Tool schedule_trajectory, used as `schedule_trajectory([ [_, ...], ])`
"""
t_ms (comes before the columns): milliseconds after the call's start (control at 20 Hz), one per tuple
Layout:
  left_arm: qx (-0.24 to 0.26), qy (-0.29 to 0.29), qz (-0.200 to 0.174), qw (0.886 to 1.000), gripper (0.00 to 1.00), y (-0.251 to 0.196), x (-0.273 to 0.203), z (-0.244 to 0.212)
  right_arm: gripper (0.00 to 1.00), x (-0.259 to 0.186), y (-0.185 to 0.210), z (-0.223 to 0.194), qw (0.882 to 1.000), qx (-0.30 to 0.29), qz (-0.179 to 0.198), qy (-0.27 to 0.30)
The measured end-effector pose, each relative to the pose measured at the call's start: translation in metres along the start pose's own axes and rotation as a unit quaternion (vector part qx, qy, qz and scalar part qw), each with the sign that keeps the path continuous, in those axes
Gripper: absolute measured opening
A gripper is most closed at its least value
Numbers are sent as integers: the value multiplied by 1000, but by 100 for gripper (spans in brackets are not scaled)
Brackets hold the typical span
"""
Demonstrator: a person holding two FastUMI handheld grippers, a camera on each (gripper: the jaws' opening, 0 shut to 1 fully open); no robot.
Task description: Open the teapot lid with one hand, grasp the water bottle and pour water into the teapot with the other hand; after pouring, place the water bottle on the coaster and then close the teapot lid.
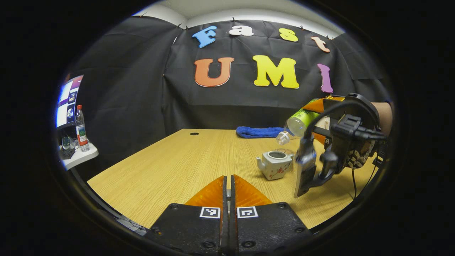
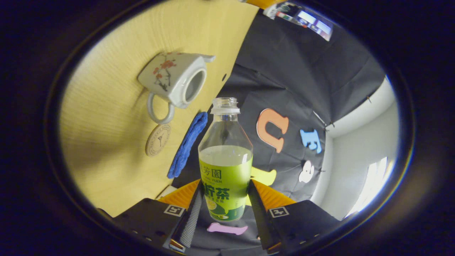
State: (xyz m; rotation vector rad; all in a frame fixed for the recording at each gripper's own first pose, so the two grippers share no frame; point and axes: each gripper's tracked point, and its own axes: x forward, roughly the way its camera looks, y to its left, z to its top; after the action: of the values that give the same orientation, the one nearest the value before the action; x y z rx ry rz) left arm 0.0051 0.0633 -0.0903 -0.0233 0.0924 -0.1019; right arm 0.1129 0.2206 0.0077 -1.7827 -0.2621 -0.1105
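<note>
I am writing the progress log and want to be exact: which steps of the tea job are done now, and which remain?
Done: the teapot stands open on the table, its lid off. In hand: the right gripper holds the uncapped water bottle, tilted with its mouth above the teapot; I cannot tell if water flows. Left: setting the bottle on the coaster and closing the lid. The left gripper has its jaws together.

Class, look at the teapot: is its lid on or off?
Off. The teapot shows an open, uncovered mouth on the table; where the lid is, I cannot tell.
</note>
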Motion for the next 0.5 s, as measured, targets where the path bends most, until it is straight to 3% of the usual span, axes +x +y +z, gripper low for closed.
schedule_trajectory([
  [150,-3,2,-2,1000,3,-5,5,3,72,-3,13,-4,990,136,29,-2],
  [250,1,15,4,1000,3,-7,4,3,71,-6,12,-10,973,227,32,-5],
  [350,11,12,4,1000,3,-11,2,12,70,-5,14,-13,948,315,40,-11],
  [500,17,8,-1,1000,3,-19,2,22,73,1,26,-21,899,433,69,-12],
])
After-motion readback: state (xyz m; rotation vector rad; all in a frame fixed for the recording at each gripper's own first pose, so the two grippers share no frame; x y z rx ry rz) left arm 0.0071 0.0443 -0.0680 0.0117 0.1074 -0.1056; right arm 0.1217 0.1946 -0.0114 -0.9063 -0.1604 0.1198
